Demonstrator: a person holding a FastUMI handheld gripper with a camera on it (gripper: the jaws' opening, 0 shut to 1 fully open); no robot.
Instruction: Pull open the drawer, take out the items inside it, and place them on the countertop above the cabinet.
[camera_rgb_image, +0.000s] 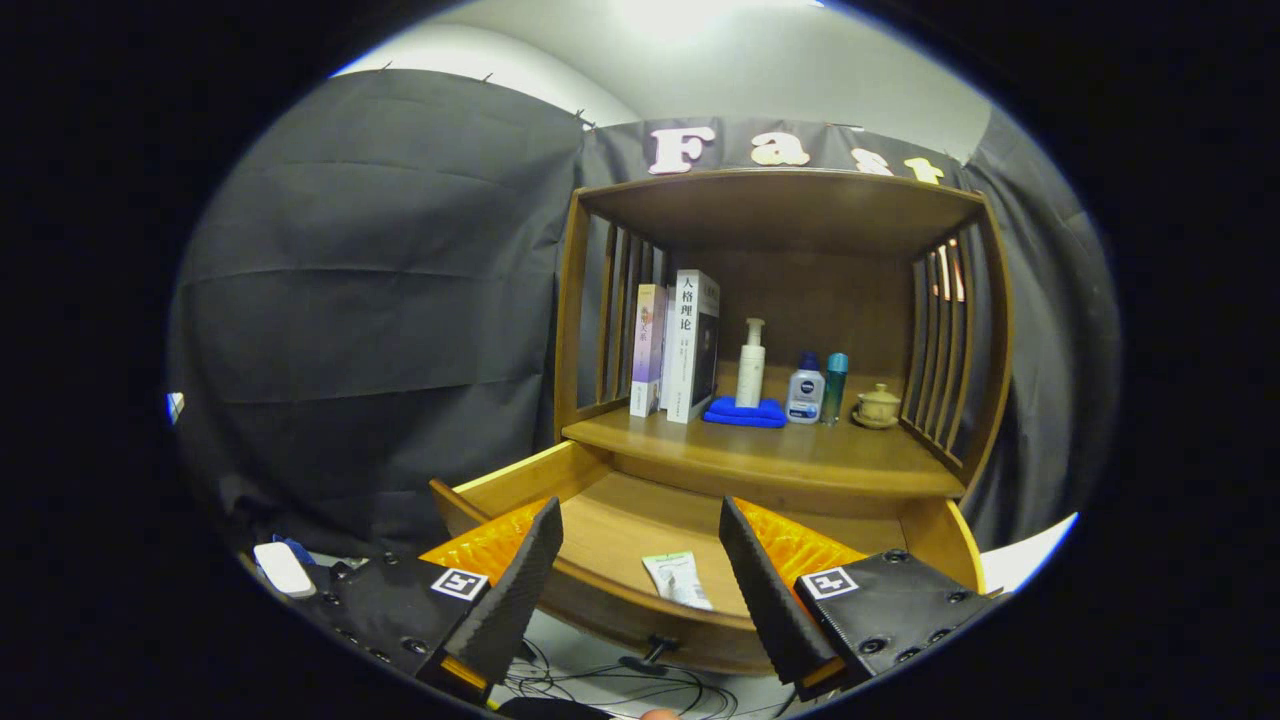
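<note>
The wooden drawer stands pulled open below the cabinet's countertop. A small white tube lies flat on the drawer floor near its front wall, between my two fingers and a little below them. My gripper hovers above the drawer's front edge, open, with nothing between its fingers. The drawer's knob pokes out from the front panel.
On the countertop stand two books, a white pump bottle, a folded blue cloth, a small blue-capped bottle, a teal tube and a lidded clay cup. Slatted side panels close the shelf. Cables lie on the floor below.
</note>
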